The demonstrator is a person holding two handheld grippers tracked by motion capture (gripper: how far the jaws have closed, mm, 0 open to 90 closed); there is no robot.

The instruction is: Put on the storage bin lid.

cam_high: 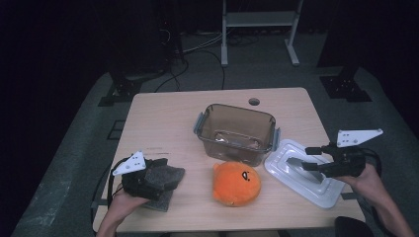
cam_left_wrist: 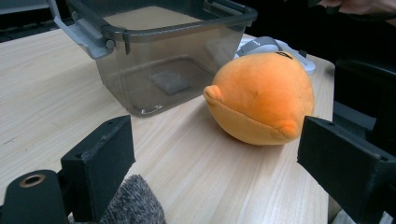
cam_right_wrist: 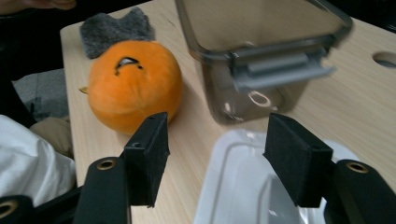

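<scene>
A round orange plush toy lies at the table's front centre, just in front of a clear grey plastic container that stands without its lid. The white lid lies flat to the right. My left gripper rests over a grey felt cloth at the front left. In the left gripper view it is open, facing the plush, with the cloth under one jaw. My right gripper hovers just above the lid. It is open, the lid showing below and between the jaws.
The wooden table has a round cable hole at its back edge. The container has grey latches on its ends. A person's hands hold both grippers from the front edge. A white frame stands on the floor behind.
</scene>
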